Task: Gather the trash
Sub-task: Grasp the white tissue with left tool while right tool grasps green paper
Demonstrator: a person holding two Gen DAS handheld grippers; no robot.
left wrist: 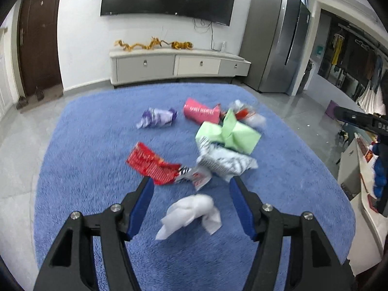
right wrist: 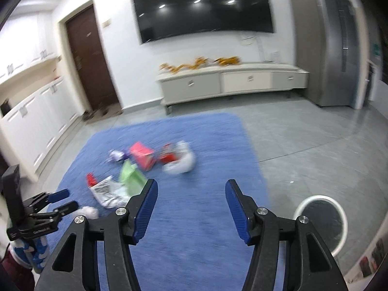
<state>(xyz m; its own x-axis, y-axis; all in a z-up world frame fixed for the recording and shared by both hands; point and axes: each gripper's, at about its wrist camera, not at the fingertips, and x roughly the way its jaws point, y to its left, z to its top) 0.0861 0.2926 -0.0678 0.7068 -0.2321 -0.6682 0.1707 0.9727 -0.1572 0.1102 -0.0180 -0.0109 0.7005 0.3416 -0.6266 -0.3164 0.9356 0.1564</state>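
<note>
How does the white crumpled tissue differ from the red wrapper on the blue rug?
The white tissue is plain and bunched into a soft lump; the red wrapper is printed and lies flatter. The tissue sits between the left claw fingers' line of sight, the wrapper farther off. Both lie loose on the blue rug.

Crumpled wrappers (left wrist: 213, 131) and a white tissue (left wrist: 191, 212) scattered on the blue rug (left wrist: 97, 126)

The blue rug (left wrist: 97, 145) looks like shaggy, matt cloth. The red wrapper (left wrist: 151, 167) is glossy and crinkled, the white tissue (left wrist: 191, 212) soft matt paper. Far right, the fridge (left wrist: 276, 41) looks like brushed metal.
</note>
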